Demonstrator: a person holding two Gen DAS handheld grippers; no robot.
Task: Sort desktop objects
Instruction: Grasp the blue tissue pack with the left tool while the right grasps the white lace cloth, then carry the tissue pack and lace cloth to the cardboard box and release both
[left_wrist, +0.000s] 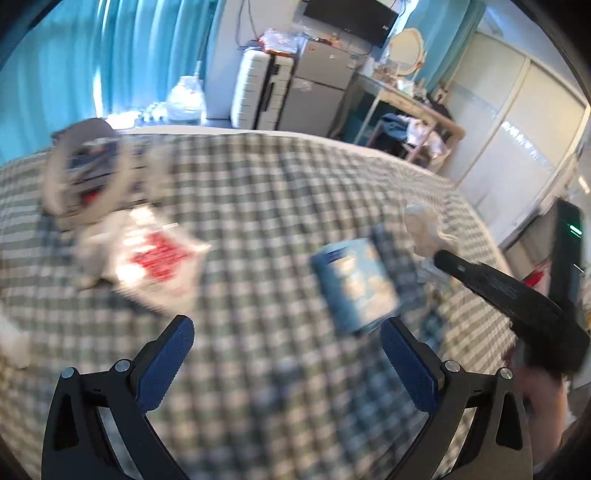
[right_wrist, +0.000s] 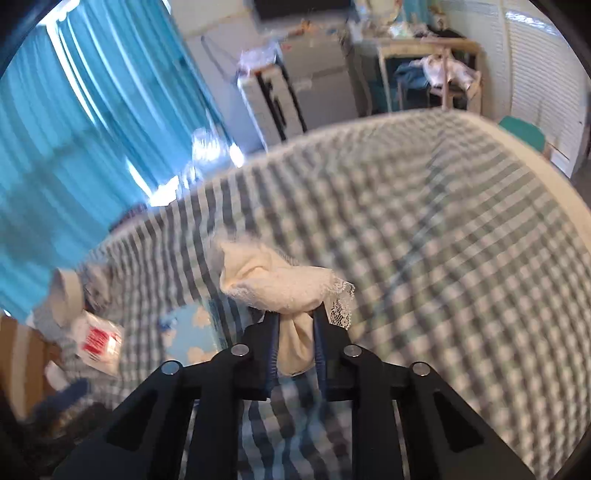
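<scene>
A cream lace-edged cloth (right_wrist: 280, 284) hangs bunched over the checked tablecloth (right_wrist: 443, 240), and my right gripper (right_wrist: 295, 321) is shut on its lower end. From the left wrist view the same cloth (left_wrist: 424, 229) shows at the tip of the right gripper (left_wrist: 441, 258). My left gripper (left_wrist: 288, 325) stands open above the checked tablecloth (left_wrist: 277, 192) with nothing between its fingers. Just beyond its right finger lies a blue packet with white clouds (left_wrist: 354, 284) (right_wrist: 192, 332). Farther left are a white packet with red print (left_wrist: 159, 258) (right_wrist: 98, 341) and a blurred round container (left_wrist: 85, 170) (right_wrist: 68, 291).
Beyond the table's far edge stand a white suitcase (left_wrist: 258, 92), a large water bottle (left_wrist: 186, 98) and a wooden desk (left_wrist: 417, 107) with clothes under it. Blue curtains (left_wrist: 110, 55) fill the back left. A black device with a green light (left_wrist: 569, 240) stands at the right.
</scene>
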